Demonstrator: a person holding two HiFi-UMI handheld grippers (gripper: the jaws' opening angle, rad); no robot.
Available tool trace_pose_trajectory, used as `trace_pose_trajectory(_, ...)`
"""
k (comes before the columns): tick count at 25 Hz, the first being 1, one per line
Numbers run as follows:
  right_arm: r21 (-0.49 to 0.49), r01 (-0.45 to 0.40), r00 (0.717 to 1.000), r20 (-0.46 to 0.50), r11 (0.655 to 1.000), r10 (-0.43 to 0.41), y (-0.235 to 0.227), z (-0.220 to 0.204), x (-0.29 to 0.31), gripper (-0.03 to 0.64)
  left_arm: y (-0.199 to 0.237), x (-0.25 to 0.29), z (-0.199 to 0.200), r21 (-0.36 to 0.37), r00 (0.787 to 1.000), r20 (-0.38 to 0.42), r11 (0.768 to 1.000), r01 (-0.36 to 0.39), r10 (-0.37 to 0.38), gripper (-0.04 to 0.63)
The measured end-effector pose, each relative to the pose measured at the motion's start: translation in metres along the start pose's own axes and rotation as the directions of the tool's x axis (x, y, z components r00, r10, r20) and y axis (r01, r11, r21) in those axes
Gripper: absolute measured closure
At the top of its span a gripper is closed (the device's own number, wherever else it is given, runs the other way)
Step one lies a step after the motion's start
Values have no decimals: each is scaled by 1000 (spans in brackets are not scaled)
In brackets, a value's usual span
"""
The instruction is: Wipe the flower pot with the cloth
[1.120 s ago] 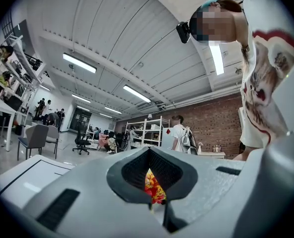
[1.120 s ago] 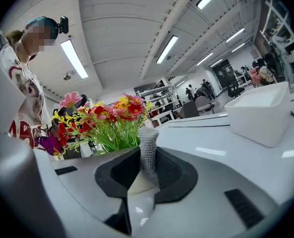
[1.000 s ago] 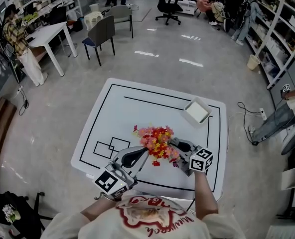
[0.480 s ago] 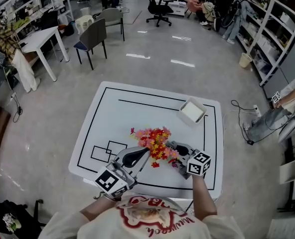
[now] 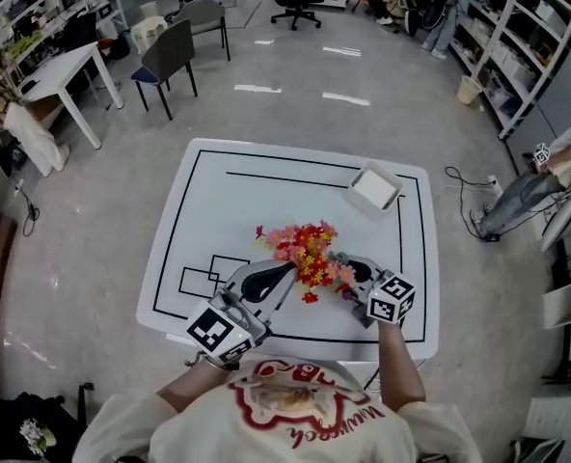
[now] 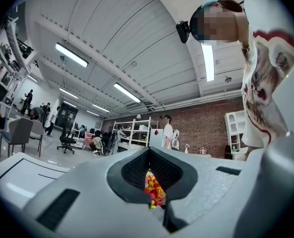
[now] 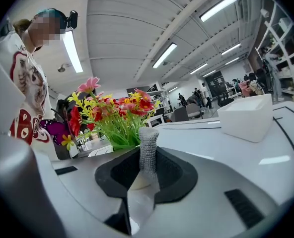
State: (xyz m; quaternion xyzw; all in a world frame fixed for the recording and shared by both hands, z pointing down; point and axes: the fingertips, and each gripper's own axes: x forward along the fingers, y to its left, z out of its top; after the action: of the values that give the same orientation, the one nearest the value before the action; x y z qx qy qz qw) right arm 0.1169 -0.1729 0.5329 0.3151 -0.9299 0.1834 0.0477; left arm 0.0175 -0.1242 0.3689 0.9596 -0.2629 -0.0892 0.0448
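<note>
From the head view, holding almost exactly as a second ago: flanking the flowers [image 5: 305, 255] on the counter [image 5: 266, 201] with the left gripper [image 5: 285, 270] and the right gripper [image 5: 341, 264], tips just beside the blooms, with the flower pot itself hidden underneath. Through the left gripper view, keeping the fingers [image 6: 87, 182] pressed together on nothing, glimpsing only the flowers [image 6: 153, 187] through the slit. Through the right gripper view, pinching the grey cloth [image 7: 148, 150] upright between the fingers [image 7: 211, 182], facing the flowers [image 7: 112, 108] close ahead, white box [image 7: 246, 115] well off to the right. Reading this as hovering, not wiping yet; probably needing to bring the cloth down onto the pot.
</note>
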Motion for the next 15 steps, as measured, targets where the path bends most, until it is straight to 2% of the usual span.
trace_pose_trajectory(15,-1,69,998,1,998,-69,16,-8,-3,543,10,-9,-2,-27,1000,8,999,29,-29,591)
